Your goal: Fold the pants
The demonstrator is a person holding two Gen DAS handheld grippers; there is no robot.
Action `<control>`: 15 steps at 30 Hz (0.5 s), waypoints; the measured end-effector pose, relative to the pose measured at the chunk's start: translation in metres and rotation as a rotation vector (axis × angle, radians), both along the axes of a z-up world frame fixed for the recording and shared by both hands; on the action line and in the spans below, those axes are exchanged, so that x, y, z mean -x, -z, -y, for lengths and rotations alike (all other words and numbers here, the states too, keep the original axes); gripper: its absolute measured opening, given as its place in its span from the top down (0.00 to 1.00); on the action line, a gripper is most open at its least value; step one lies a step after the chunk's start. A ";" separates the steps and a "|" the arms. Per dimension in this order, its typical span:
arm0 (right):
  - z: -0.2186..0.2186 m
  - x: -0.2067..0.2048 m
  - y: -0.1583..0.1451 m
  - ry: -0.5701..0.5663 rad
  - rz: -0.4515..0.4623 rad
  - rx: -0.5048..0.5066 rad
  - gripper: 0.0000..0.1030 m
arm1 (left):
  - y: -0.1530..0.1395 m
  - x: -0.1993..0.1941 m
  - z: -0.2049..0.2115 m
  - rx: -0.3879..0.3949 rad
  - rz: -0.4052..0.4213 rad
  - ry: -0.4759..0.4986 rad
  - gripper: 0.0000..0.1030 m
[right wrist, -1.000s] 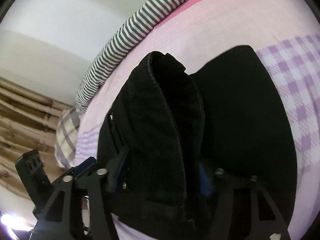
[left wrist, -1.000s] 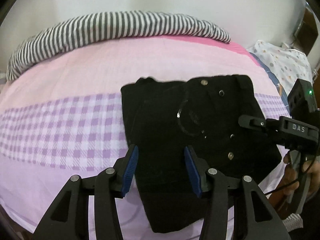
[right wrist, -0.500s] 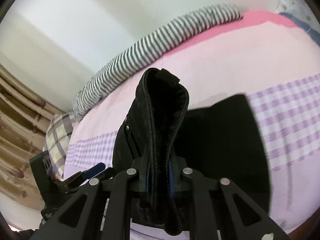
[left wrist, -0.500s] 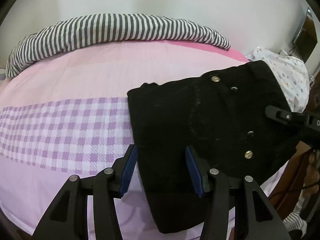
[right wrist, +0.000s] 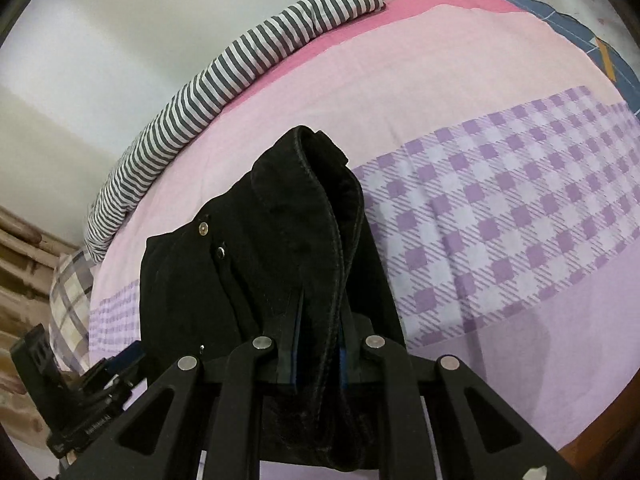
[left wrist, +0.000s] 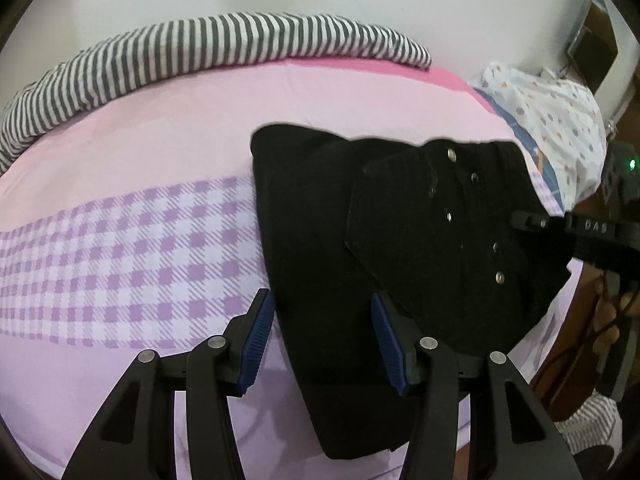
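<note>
where a second ago the right jaws sat loose around the waistband, things now differ: left to right, the left gripper (left wrist: 322, 332) hangs spread over the black pants (left wrist: 360, 240) on the pink bed sheet (left wrist: 160, 152), pinching nothing, and the right gripper (right wrist: 318, 338) has clamped the bunched waistband, lifting it, so the fold can likely proceed.

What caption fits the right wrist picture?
Right gripper pinching a fold of black pants over the pink bed sheet.

Bedroom: bed sheet (left wrist: 160, 152), striped pillow (left wrist: 200, 48).
</note>
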State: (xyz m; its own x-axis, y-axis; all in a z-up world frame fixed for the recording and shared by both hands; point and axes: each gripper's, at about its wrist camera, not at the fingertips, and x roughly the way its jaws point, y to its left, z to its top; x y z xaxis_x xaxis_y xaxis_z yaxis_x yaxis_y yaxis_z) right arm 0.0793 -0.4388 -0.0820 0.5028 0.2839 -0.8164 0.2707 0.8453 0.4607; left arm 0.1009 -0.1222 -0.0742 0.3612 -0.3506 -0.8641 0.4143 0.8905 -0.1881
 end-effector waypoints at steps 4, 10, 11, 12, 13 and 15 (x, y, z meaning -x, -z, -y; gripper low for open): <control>-0.001 0.004 -0.011 0.019 0.028 0.001 0.89 | 0.000 0.002 0.002 -0.006 0.008 0.003 0.49; 0.006 0.010 0.001 0.063 0.011 -0.007 0.88 | 0.003 0.007 0.011 -0.060 0.028 0.024 0.49; 0.006 0.010 0.002 0.071 0.005 -0.014 0.87 | 0.003 0.008 0.013 -0.073 0.034 0.028 0.48; 0.006 0.010 0.003 0.074 0.000 -0.017 0.86 | 0.005 0.008 0.015 -0.083 0.035 0.031 0.47; 0.005 0.010 0.003 0.071 -0.001 -0.007 0.85 | 0.006 0.008 0.016 -0.093 0.036 0.033 0.47; 0.003 0.010 0.002 0.067 -0.006 0.011 0.81 | 0.008 0.008 0.019 -0.114 0.040 0.041 0.46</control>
State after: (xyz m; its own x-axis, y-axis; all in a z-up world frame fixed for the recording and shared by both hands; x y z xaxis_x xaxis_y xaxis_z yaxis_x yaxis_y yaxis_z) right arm 0.0692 -0.4413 -0.0836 0.5159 0.2410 -0.8221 0.3296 0.8299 0.4501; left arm 0.0927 -0.1416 -0.0817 0.3841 -0.2656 -0.8843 0.4556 0.8875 -0.0686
